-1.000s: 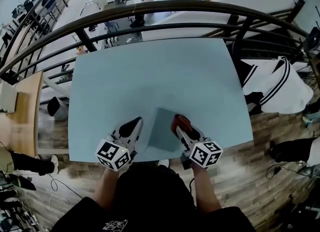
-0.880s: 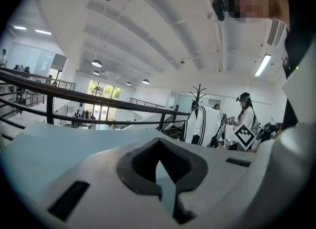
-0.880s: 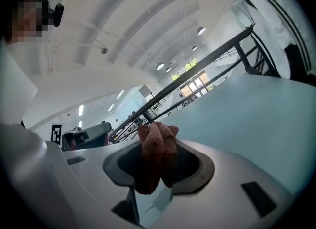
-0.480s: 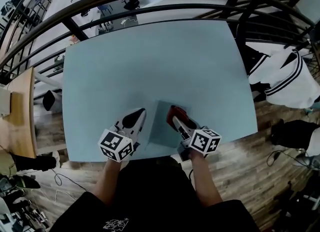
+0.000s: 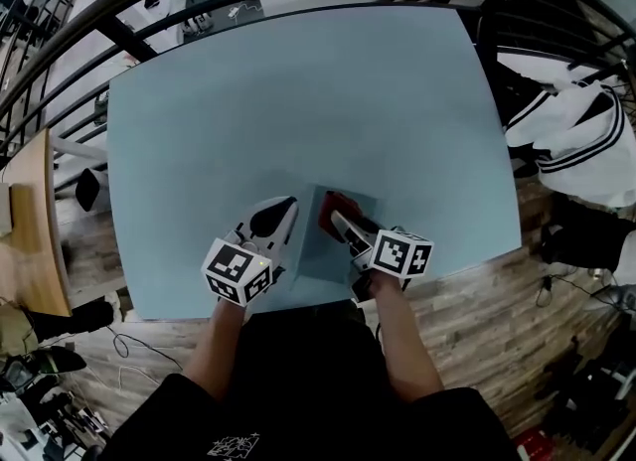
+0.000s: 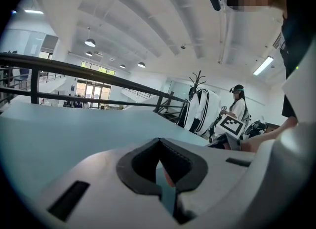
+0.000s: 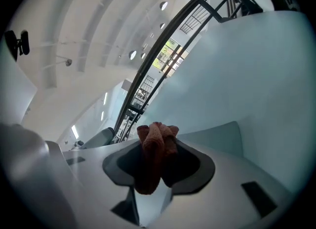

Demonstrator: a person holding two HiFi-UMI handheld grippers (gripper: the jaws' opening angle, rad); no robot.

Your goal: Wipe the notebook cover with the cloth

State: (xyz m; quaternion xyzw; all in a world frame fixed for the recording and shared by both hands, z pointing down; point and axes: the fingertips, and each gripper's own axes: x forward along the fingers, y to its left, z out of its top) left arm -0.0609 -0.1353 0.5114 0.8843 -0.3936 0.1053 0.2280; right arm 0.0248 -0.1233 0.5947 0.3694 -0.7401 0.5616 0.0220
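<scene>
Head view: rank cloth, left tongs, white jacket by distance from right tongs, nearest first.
1. cloth, gripped in the right tongs.
2. left tongs, just left, beside the notebook.
3. white jacket, off the table, far right.

Bright and even in all 3 views; lit from above by ceiling lamps (image 6: pixel 90 42) and from the side by daylight through far windows (image 7: pixel 167 51); only soft, weak shadows on the pale table (image 5: pixel 298 101), no hard glare; strongly bent by the fisheye lens toward the edges, with black corners in the 2 gripper views; sharp on the cloth (image 7: pixel 155 144), a little soft very close to the lens; dim in the dark recess behind the cloth.
</scene>
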